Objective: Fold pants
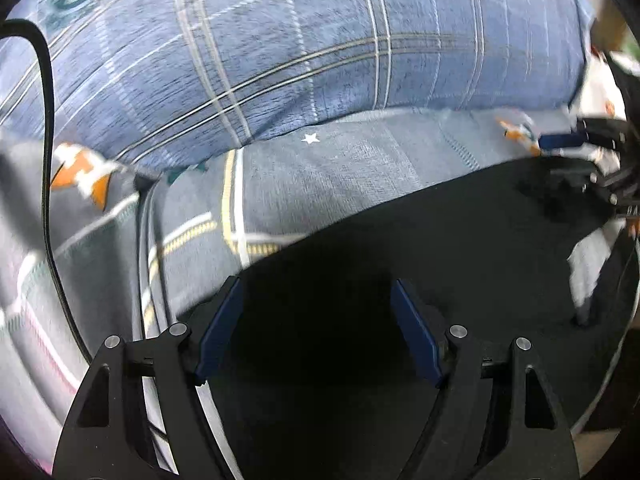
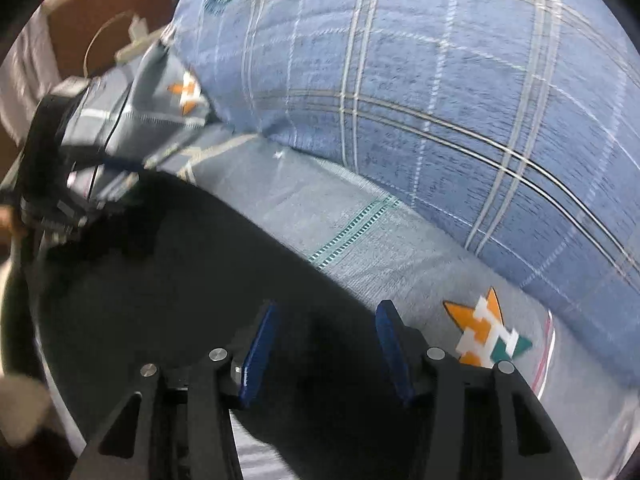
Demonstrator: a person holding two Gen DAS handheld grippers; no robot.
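blue plaid bedding (image 1: 280, 60) backs the black pants (image 1: 400, 260); your left gripper (image 1: 316, 320) gapes wide, right gripper (image 2: 324, 344) half-open, both empty: smooth that fold flat.

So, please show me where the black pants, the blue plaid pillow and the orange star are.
black pants (image 1: 400, 240), left wrist view, on the flat dark cloth.
blue plaid pillow (image 1: 300, 52), left wrist view, on its middle.
orange star (image 2: 486, 330), right wrist view, on its centre, on the grey sheet.

Black pants (image 1: 400, 248) lie spread flat on the bed; plain dark cloth, edge curving
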